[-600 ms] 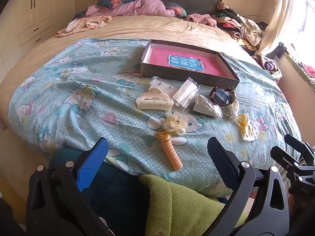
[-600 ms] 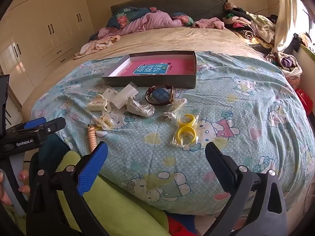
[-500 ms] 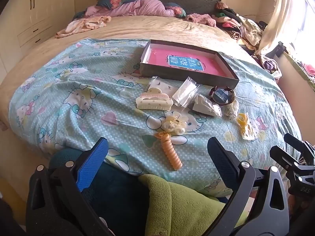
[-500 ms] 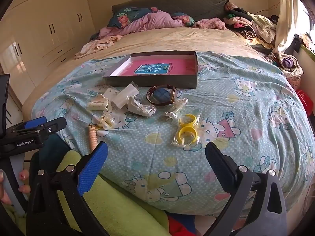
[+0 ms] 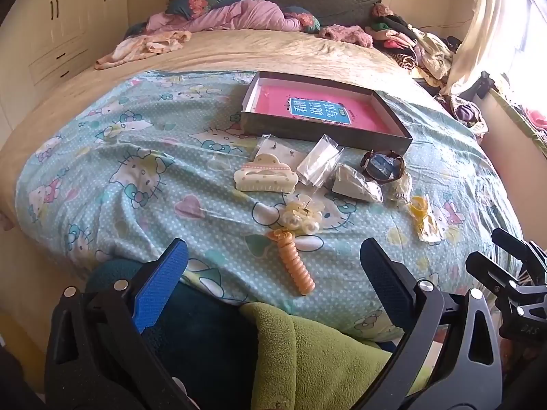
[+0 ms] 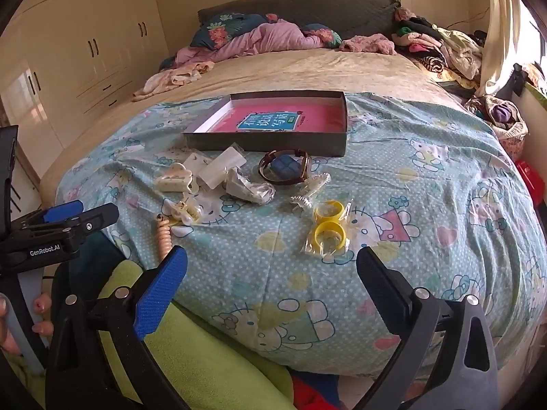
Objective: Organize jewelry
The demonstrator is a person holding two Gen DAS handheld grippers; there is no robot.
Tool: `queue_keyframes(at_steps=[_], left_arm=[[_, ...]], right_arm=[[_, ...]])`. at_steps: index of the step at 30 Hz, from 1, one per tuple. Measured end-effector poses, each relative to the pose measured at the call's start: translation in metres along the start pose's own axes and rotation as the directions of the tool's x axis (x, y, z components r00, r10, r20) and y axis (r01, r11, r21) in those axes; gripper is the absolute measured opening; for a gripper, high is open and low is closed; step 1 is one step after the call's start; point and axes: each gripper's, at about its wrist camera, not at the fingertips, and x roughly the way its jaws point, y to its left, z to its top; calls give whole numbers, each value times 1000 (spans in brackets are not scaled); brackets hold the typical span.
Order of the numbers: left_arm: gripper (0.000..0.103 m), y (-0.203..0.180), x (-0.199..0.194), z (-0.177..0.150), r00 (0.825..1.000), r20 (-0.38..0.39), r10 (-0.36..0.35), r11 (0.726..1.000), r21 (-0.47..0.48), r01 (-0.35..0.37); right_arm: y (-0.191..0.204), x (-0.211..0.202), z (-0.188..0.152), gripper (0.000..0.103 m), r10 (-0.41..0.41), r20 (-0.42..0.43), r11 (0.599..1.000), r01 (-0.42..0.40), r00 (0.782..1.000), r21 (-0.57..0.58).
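Note:
A shallow grey box (image 5: pixel 328 130) (image 6: pixel 266 143) with a pink lining lies open on the patterned blanket. In front of it are scattered a cream claw clip (image 5: pixel 265 177) (image 6: pixel 172 179), an orange spiral hair tie (image 5: pixel 295 264) (image 6: pixel 164 235), a pearl clip (image 5: pixel 302 213) (image 6: pixel 186 210), a brown-strapped watch (image 5: pixel 383 167) (image 6: pixel 285 167), several clear packets (image 5: pixel 319 162) and bagged yellow rings (image 5: pixel 424 215) (image 6: pixel 328 229). My left gripper (image 5: pixel 273 275) and right gripper (image 6: pixel 271 273) both hang open and empty over the bed's near edge, short of all items.
Green fabric (image 5: pixel 307 352) (image 6: pixel 191 348) over a person's lap lies under both grippers. Piled clothes (image 5: pixel 410 41) and pillows (image 6: pixel 239 30) fill the bed's head. Wardrobes (image 6: pixel 75 54) stand left, a curtain (image 5: pixel 478 27) right. The left gripper's body (image 6: pixel 51 235) shows at the right wrist view's left edge.

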Motion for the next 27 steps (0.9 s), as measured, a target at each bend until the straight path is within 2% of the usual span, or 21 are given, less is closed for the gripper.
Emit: queue_keyframes(at_steps=[27], left_arm=[[94, -4, -9, 4, 1000, 9, 4, 1000, 3, -4]], right_arm=[[4, 0, 0, 99, 6, -1, 1000, -6, 1000, -7]])
